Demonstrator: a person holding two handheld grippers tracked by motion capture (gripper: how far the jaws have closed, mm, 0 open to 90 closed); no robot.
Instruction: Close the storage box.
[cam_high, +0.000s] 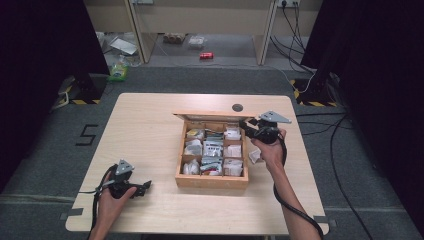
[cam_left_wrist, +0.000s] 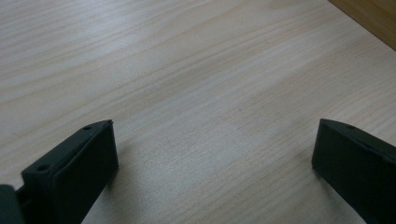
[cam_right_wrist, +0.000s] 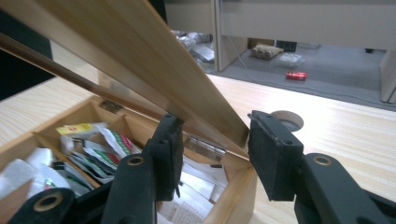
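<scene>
Lab or recording studio: black curtains (cam_high: 45, 45) both sides, hazard-taped stand bases (cam_high: 82, 95), cables (cam_high: 295, 30) trailing to wall sockets beyond the right gripper (cam_high: 248, 126), grey carpet (cam_high: 210, 77), bare wooden table (cam_high: 145, 125).

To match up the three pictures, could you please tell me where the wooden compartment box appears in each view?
High view: the wooden box sits right of centre on the table, lid raised at its far side.
Left gripper view: a strip of darker wood in the top right corner, most likely its side.
Right gripper view: left and centre, with the lid slanting up over the packets.
Shared landmark: the pale wooden table top.
</scene>
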